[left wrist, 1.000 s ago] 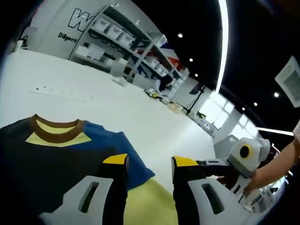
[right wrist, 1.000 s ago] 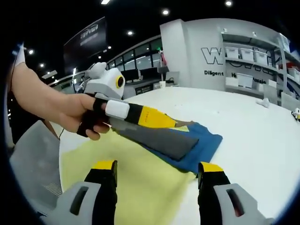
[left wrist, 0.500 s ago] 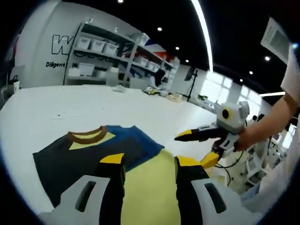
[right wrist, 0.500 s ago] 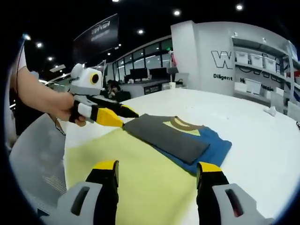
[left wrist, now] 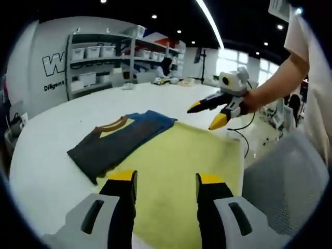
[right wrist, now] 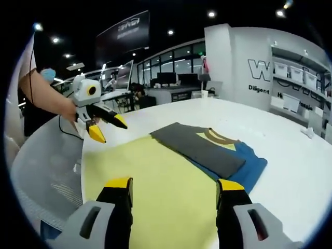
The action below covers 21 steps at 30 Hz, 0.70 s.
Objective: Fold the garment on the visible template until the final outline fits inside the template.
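Both the left gripper (left wrist: 162, 179) and right gripper (right wrist: 175, 187) have pulled back with jaws wide and empty, leaving the folded shirt (right wrist: 207, 150) lying half off the yellow template (right wrist: 155, 192) onto the white table (right wrist: 290, 171), so the fit looks unfinished.

A white tabletop (left wrist: 46, 155) is stretching back toward a wall with dark lettering (right wrist: 264, 70). Metal shelving (left wrist: 98, 62) is standing along that wall, carrying pale storage bins (left wrist: 93, 51). Computer monitors (right wrist: 166, 79) are sitting on desks farther off, and round ceiling lights (right wrist: 211, 14) are glowing overhead. A grey chair (left wrist: 282, 176) is standing beside the tabletop.
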{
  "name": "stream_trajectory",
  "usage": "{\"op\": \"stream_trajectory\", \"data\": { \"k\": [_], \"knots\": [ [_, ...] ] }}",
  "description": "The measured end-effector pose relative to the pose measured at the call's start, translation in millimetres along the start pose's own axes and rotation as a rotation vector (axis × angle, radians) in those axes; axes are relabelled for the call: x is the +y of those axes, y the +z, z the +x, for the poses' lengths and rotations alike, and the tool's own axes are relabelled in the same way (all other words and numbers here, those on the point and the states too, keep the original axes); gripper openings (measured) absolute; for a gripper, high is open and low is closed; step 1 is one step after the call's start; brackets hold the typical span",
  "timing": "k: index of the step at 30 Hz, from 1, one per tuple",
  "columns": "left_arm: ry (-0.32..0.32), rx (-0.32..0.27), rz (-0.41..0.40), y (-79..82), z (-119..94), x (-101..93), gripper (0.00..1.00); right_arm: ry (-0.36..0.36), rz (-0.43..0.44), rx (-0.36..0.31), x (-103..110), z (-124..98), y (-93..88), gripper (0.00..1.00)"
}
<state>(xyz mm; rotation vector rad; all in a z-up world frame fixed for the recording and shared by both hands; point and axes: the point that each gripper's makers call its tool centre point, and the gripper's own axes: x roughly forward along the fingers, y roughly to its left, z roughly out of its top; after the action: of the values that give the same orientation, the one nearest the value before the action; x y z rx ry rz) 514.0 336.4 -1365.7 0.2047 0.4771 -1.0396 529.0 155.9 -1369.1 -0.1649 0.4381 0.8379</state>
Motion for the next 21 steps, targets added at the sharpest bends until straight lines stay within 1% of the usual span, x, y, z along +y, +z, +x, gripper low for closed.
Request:
{"op": "stream_trajectory", "data": {
  "k": [2,4,7,9,11,13,15,17,19,20,21],
  "knots": [
    [0.002,0.020,0.024,-5.4,-5,-0.5,0.42,0.006,-0.014,0.013,4,-1,-4.0,0.60],
    [0.001,0.049,0.076,-13.6,-10,-2.3,0.42,0.013,-0.026,0.024,7,-3,-7.0,0.59],
    [-0.015,0.066,0.074,-23.7,-14,-8.8,0.43,0.025,-0.031,0.025,10,-8,-11.4,0.58],
    [-0.032,0.102,0.118,-31.9,-16,-13.5,0.43,0.035,-0.037,0.037,14,-11,-17.0,0.58],
    [-0.066,0.149,0.184,-42.3,-18,-22.5,0.43,0.054,-0.052,0.049,19,-16,-23.9,0.56],
    [-0.097,0.171,0.192,-49.6,-19,-31.1,0.43,0.072,-0.063,0.066,24,-20,-31.4,0.55],
    [-0.102,0.171,0.192,-53.1,-21,-35.6,0.44,0.088,-0.058,0.066,29,-26,-35.6,0.55],
    [-0.123,0.192,0.197,-61.9,-25,-40.7,0.44,0.108,-0.069,0.081,34,-31,-42.1,0.53],
    [-0.139,0.230,0.235,-72.8,-29,-43.2,0.43,0.126,-0.085,0.099,39,-36,-50.0,0.53],
    [-0.146,0.254,0.245,-81.8,-34,-46.2,0.43,0.133,-0.085,0.100,41,-37,-52.3,0.52],
    [-0.145,0.254,0.247,-84.5,-35,-46.5,0.42,0.138,-0.088,0.105,42,-39,-55.3,0.51]
  ]
}}
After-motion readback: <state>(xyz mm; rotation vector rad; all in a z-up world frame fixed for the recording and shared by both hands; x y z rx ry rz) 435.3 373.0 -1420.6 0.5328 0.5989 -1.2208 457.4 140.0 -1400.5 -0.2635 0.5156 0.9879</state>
